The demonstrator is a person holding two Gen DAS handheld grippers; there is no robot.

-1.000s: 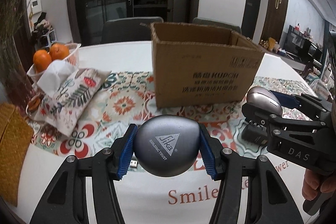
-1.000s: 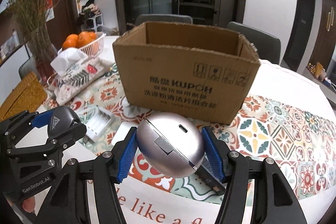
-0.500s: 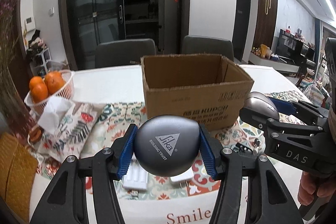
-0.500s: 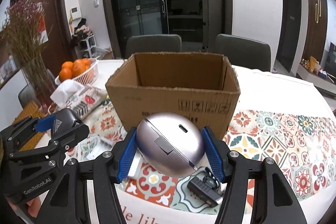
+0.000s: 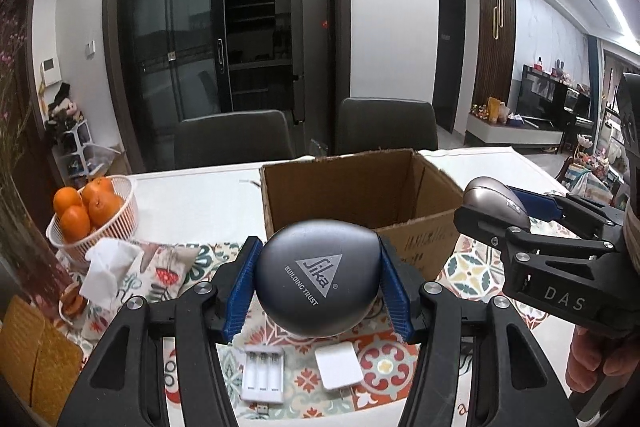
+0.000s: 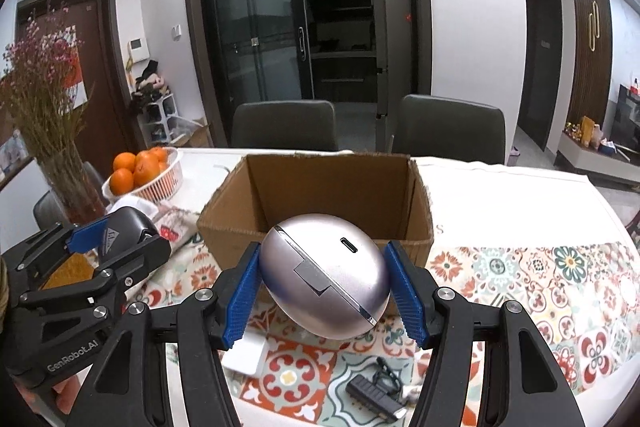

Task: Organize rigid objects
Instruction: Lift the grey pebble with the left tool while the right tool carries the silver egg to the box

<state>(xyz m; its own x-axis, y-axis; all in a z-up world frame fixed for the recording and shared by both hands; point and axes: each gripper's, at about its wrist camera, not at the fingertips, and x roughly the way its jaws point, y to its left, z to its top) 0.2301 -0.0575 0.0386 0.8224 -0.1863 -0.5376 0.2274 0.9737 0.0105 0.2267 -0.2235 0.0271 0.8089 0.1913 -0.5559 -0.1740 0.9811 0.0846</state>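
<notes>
My left gripper (image 5: 318, 291) is shut on a dark grey rounded case (image 5: 318, 277) with a "Sika" logo, held above the table in front of the open cardboard box (image 5: 360, 195). My right gripper (image 6: 324, 287) is shut on a silver egg-shaped case (image 6: 326, 275) with a charging port, also raised before the box (image 6: 320, 187). Each gripper shows in the other's view: the right one with the silver case (image 5: 494, 197), the left one with the dark case (image 6: 124, 231).
A white battery holder (image 5: 262, 375), a white adapter (image 5: 338, 365) and a black device with cable (image 6: 374, 393) lie on the patterned runner (image 6: 520, 279). A basket of oranges (image 5: 94, 215), a tissue pack (image 5: 132, 267) and a vase of dried flowers (image 6: 44, 115) stand at the left.
Both grippers have risen with their cases held fast. The box interior now shows from above, and the small items on the runner have come into view below.
</notes>
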